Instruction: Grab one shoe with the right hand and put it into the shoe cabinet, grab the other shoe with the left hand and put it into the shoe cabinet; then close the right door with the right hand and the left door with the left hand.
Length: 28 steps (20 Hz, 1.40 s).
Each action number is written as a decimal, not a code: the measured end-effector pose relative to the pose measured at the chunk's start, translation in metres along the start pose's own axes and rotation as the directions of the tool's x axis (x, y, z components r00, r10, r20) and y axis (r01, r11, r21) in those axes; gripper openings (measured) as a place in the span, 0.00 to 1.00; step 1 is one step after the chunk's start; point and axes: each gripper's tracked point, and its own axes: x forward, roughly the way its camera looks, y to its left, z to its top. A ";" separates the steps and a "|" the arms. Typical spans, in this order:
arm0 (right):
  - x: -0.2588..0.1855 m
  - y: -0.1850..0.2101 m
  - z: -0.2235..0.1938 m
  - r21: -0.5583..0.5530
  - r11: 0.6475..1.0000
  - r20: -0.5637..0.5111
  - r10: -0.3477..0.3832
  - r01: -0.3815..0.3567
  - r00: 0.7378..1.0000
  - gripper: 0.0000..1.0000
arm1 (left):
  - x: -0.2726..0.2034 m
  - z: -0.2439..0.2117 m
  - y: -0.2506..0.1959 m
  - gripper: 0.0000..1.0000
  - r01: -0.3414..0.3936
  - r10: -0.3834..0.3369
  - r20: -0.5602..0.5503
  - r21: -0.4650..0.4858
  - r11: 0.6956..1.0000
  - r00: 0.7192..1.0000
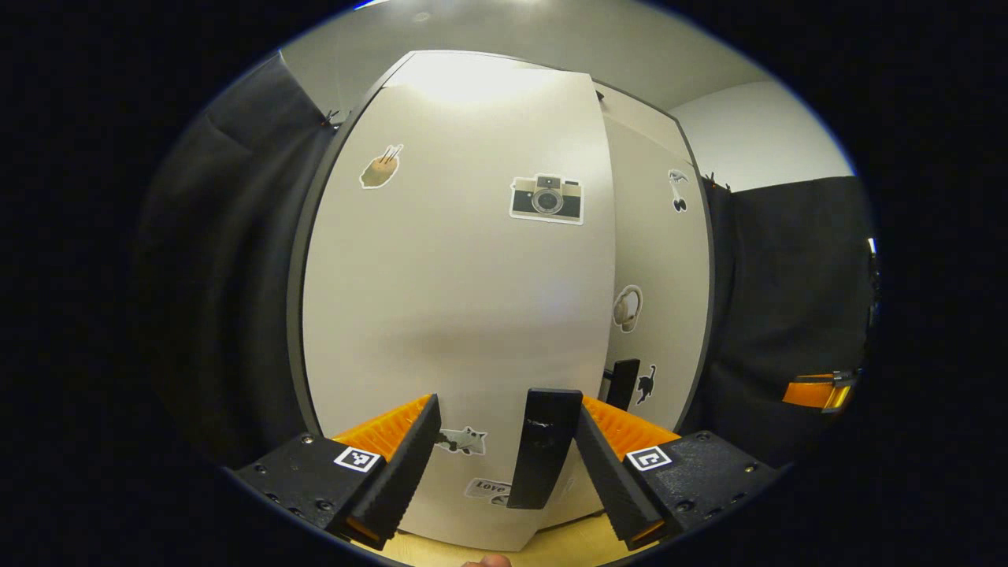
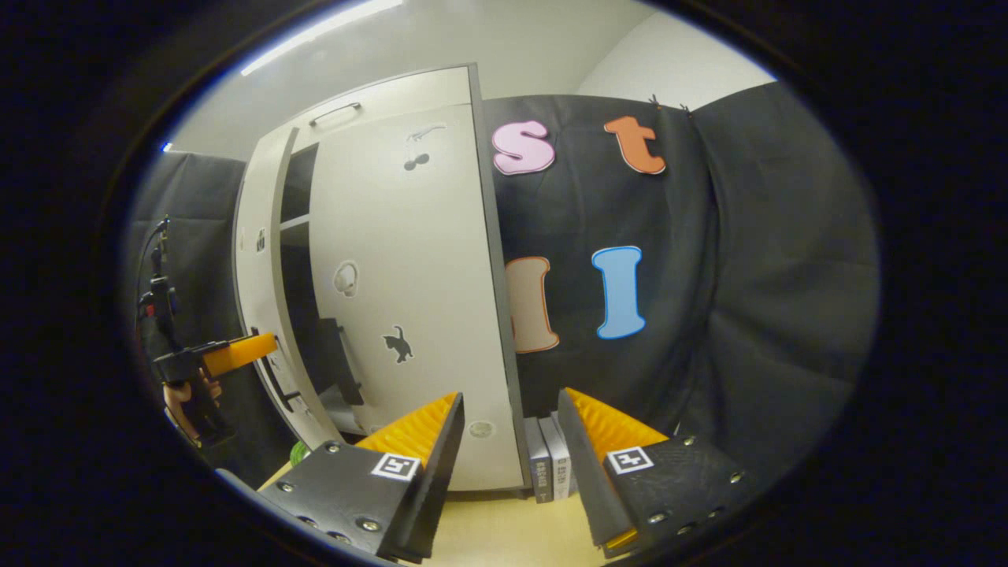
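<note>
Cabinet's left door (image 1: 457, 276) ajar, right door (image 2: 409, 299) shut.

We see black cloth (image 2: 709, 260) draped as the booth's wall, with a pale wall (image 1: 756, 134) and grey ceiling (image 2: 472, 39) above it. A strip light (image 2: 315, 35) glows overhead, and a light wooden tabletop (image 2: 504, 528) lies below.

Ahead of my left jaws: left door (image 1: 457, 299), ajar, its handle (image 1: 542, 449) between them. Ahead of my right jaws: closed right door (image 2: 409, 299), books (image 2: 549, 465) beside it. Dark gap (image 2: 295, 260) between doors: passable.
</note>
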 end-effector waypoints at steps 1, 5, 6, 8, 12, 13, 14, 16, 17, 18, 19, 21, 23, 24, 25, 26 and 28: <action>0.002 -0.001 0.000 -0.001 1.000 0.000 -0.002 0.002 1.000 0.71 | 0.004 0.000 0.000 0.98 -0.001 0.001 0.002 0.001 1.000 1.000; 0.006 -0.006 -0.001 -0.006 1.000 0.001 -0.004 0.004 1.000 0.71 | 0.015 -0.002 -0.001 1.00 -0.003 0.003 -0.001 -0.020 1.000 1.000; 0.008 -0.006 -0.001 -0.007 1.000 0.000 -0.006 0.006 1.000 0.71 | 0.016 -0.003 -0.002 1.00 -0.003 0.003 -0.004 -0.026 1.000 1.000; 0.010 -0.008 0.000 -0.003 1.000 0.000 -0.006 0.006 1.000 0.72 | 0.020 -0.003 -0.002 1.00 -0.006 0.006 -0.006 -0.023 1.000 1.000; 0.012 -0.012 0.002 0.000 1.000 0.003 -0.010 0.010 1.000 0.71 | 0.027 -0.002 -0.003 1.00 -0.019 0.019 -0.010 0.007 1.000 1.000; 0.013 -0.013 0.003 0.000 1.000 0.004 -0.011 0.011 1.000 0.71 | 0.028 -0.002 -0.003 1.00 -0.022 0.022 -0.010 0.010 1.000 1.000; 0.013 -0.014 0.003 0.000 1.000 0.003 -0.013 0.013 1.000 0.71 | 0.029 -0.002 -0.003 1.00 -0.024 0.024 -0.010 0.009 1.000 1.000; 0.012 -0.017 0.002 0.000 1.000 0.003 -0.015 0.015 1.000 0.71 | 0.031 -0.003 -0.003 1.00 -0.029 0.029 -0.012 0.002 1.000 1.000; 0.012 -0.017 0.002 0.001 1.000 0.002 -0.017 0.017 1.000 0.71 | 0.033 -0.003 -0.002 1.00 -0.031 0.031 -0.013 -0.001 1.000 0.999; 0.011 -0.018 0.002 0.001 1.000 0.002 -0.018 0.018 1.000 0.71 | 0.034 -0.003 -0.002 1.00 -0.034 0.034 -0.013 0.001 0.999 0.999; 0.009 -0.019 0.003 0.001 1.000 0.002 -0.020 0.020 1.000 0.71 | 0.036 -0.003 -0.002 1.00 -0.037 0.037 -0.013 0.007 0.999 0.999; 0.008 -0.023 0.003 -0.002 1.000 0.002 -0.025 0.025 1.000 0.72 | 0.038 -0.003 -0.002 1.00 -0.049 0.049 -0.013 0.018 0.999 0.999; 0.006 -0.026 0.003 -0.001 1.000 0.003 -0.030 0.030 1.000 0.72 | 0.040 -0.003 -0.001 1.00 -0.058 0.058 -0.010 0.022 0.998 0.998; 0.005 -0.027 0.003 0.001 0.999 0.003 -0.032 0.032 0.999 0.71 | 0.039 -0.004 -0.001 1.00 -0.062 0.062 -0.010 0.025 0.998 0.998; 0.004 -0.028 0.002 0.002 0.999 0.002 -0.033 0.033 0.999 0.71 | 0.040 -0.003 -0.002 1.00 -0.066 0.066 -0.009 0.028 0.997 0.998; 0.003 -0.029 0.002 0.002 0.999 0.003 -0.035 0.035 0.999 0.71 | 0.040 -0.004 -0.001 1.00 -0.069 0.070 -0.009 0.031 0.997 0.998; 0.002 -0.032 0.002 0.004 0.999 0.002 -0.039 0.039 0.999 0.71 | 0.041 -0.004 -0.002 1.00 -0.075 0.076 -0.008 0.038 0.996 0.997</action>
